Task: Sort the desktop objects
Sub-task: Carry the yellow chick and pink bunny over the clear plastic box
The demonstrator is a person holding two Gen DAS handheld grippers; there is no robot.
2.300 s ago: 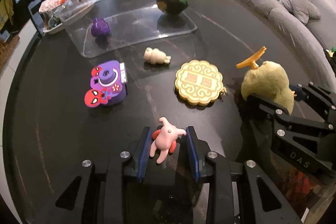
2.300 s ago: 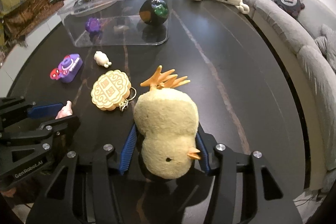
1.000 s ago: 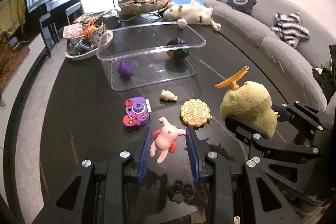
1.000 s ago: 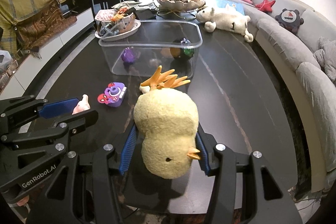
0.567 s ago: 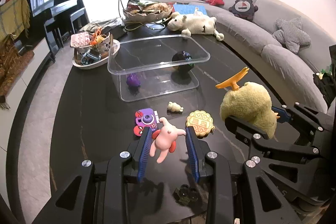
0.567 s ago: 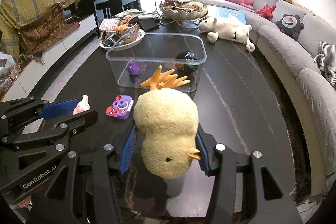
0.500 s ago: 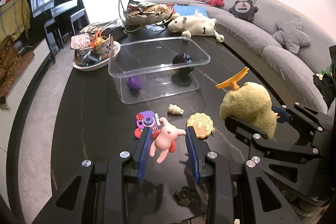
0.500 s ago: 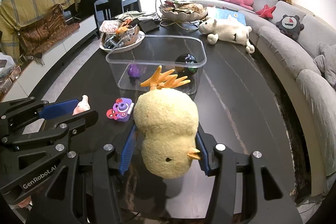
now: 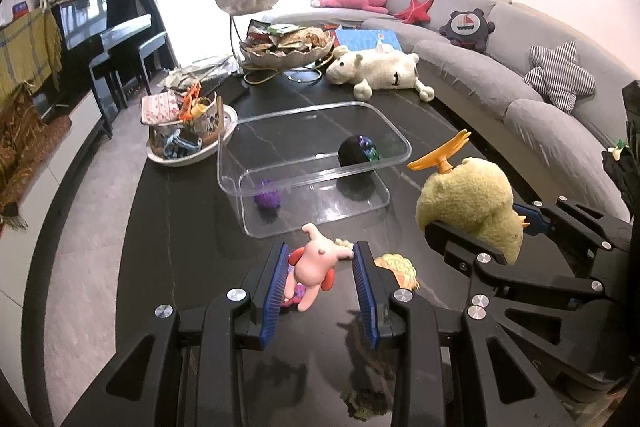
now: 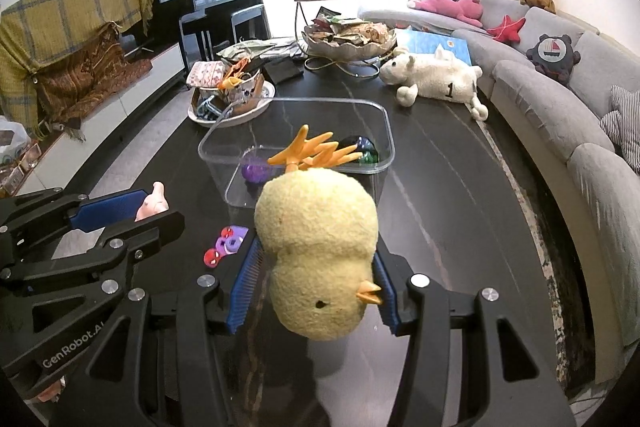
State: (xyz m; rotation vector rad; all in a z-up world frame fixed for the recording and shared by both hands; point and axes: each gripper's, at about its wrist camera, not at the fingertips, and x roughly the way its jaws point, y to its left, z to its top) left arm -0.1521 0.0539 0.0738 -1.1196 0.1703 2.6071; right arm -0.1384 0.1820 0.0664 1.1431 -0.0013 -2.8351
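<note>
While both are lifted above the black marble table [image 9: 180,227], the left gripper [image 9: 320,269] pinches a small pink rubber figure [image 9: 314,265] between its 2 blue pads, and the right gripper [image 10: 316,285] clamps a yellow plush chick [image 10: 318,251] (feet forward) near the clear plastic bin [image 10: 384,131].
</note>
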